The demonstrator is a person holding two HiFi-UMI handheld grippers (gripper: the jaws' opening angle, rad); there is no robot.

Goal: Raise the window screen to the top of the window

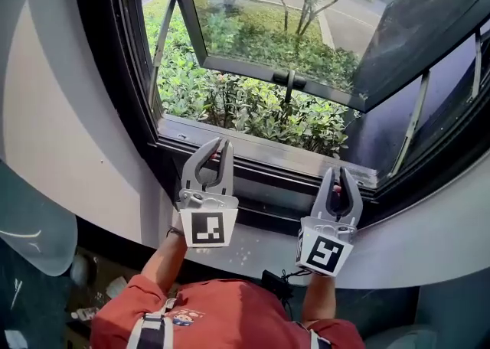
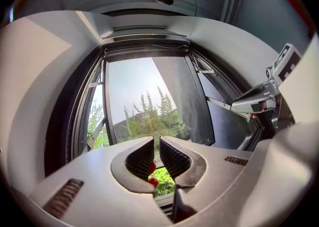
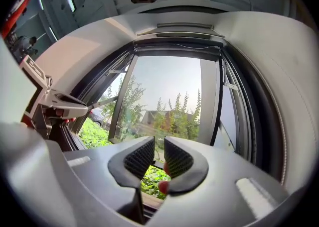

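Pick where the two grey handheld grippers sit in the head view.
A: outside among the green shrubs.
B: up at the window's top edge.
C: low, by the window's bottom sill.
C: the grey left gripper and grey right gripper both point at the dark-framed window's bottom sill, with the green shrubs beyond it.

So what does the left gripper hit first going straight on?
Likely nothing near: left gripper aims over the sill, out the open window toward shrubs. Depth unclear; could graze the sill.
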